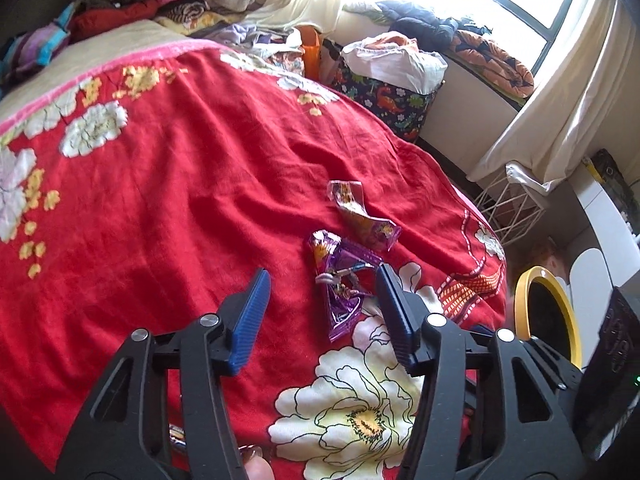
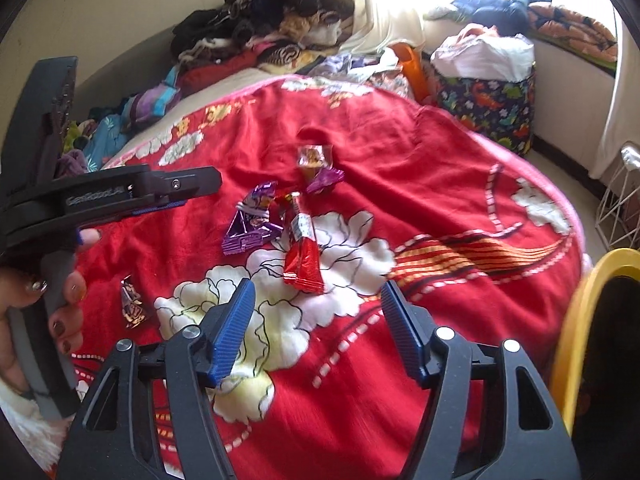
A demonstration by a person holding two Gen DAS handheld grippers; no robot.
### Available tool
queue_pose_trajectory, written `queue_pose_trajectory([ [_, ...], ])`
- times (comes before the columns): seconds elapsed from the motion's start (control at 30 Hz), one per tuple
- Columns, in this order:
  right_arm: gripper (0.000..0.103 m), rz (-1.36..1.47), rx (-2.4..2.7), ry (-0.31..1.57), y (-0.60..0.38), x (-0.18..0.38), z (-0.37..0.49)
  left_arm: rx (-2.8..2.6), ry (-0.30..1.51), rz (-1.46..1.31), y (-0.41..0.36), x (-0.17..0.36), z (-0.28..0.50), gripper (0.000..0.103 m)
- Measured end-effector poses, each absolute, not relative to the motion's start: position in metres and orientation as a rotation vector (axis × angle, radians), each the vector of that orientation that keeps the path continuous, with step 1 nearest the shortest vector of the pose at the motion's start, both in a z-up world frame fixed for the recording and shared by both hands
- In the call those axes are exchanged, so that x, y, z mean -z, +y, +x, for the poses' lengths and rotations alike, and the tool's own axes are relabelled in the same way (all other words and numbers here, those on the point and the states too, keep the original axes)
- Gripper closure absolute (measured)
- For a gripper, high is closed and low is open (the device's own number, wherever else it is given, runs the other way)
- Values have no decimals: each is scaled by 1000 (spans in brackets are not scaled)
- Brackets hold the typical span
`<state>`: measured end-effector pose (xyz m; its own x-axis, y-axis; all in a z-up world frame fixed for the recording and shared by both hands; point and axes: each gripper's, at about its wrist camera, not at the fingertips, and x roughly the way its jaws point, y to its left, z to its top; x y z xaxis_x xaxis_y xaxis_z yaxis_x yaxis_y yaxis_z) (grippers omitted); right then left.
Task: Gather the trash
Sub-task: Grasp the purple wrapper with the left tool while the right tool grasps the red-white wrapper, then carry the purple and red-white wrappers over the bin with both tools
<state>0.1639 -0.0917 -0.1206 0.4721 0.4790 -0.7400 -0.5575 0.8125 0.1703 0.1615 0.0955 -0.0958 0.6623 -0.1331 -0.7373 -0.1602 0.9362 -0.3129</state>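
Observation:
Candy wrappers lie on the red flowered blanket (image 1: 160,184). In the left wrist view my left gripper (image 1: 323,276) is open above a crumpled purple wrapper (image 1: 340,284), with a second purple wrapper (image 1: 362,216) just beyond. In the right wrist view my right gripper (image 2: 318,288) is open and empty just short of a red wrapper (image 2: 304,258). Past it lie the purple wrapper (image 2: 252,222) and a clear and purple wrapper (image 2: 318,168). A small dark wrapper (image 2: 134,304) lies to the left. The left gripper (image 2: 120,196) shows side-on at the left, over the blanket.
A yellow-rimmed bin (image 2: 592,340) stands beside the bed at the right, also in the left wrist view (image 1: 548,316). A white wire basket (image 1: 508,208) and a dinosaur-print bag (image 1: 392,96) of clothes stand by the window. Piled clothes (image 2: 272,28) cover the bed's far end.

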Motion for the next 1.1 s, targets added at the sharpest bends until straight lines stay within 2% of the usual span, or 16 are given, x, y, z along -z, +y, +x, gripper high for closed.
queue_pose_trajectory([
  [0.17, 55, -105, -651, 913, -79, 136, 178, 24, 892, -433, 96, 111, 166, 65],
  [0.3, 84, -83, -653, 944, -78, 144, 188, 48, 920, -490, 95, 121, 173, 66],
  [0.37, 88, -54, -657, 951, -83, 145, 191, 53, 932, -513, 95, 125, 176, 66],
  [0.4, 97, -52, -657, 948, -84, 144, 191, 55, 939, -528, 95, 127, 178, 66],
  [0.43, 100, -51, -663, 944, -87, 143, 190, 58, 943, -541, 95, 130, 179, 69],
  [0.6, 101, -20, -667, 927, -102, 135, 183, 56, 962, -546, 91, 138, 180, 93],
  [1.1, 101, 67, -617, 845, -166, 101, 153, 113, 843, -448, 66, 84, 164, 94],
])
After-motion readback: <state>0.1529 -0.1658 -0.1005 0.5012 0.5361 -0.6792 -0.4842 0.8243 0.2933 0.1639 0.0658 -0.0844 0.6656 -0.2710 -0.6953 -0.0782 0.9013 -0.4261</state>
